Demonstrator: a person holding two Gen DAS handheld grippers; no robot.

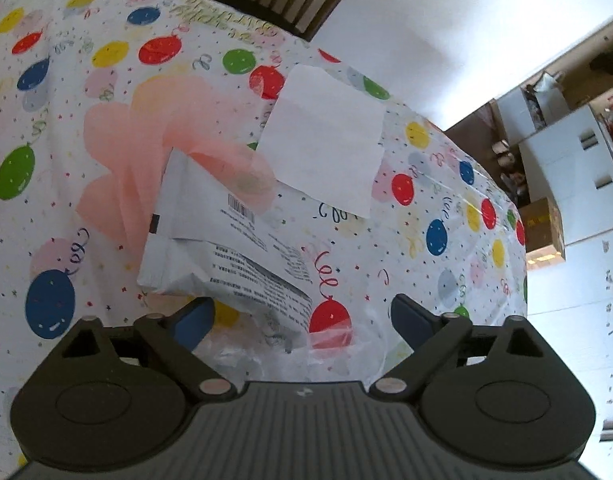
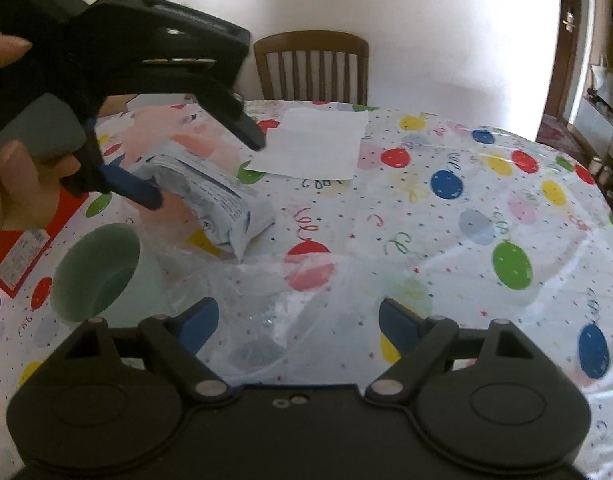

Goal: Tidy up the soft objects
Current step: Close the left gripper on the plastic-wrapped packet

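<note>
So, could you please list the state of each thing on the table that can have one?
left gripper: open, above the packet, nothing gripped
right gripper: open, over the clear bag
white packet: sealed, lying flat
clear plastic bag: crumpled, lying flat
green cup: tipped on its side
white sheet: lying flat

Each handheld gripper has a matte black plastic body with two rounded lobes, each bearing a raised oval disc. Black linkage arms pivot on silver pins and carry blue finger pads. The left gripper (image 1: 302,314) has a ribbed grey centre panel with a small white mark. The right gripper (image 2: 298,322) has a smooth black centre panel with two small round fittings. The person's left hand (image 2: 16,184) is bare, with no sleeve visible.
</note>
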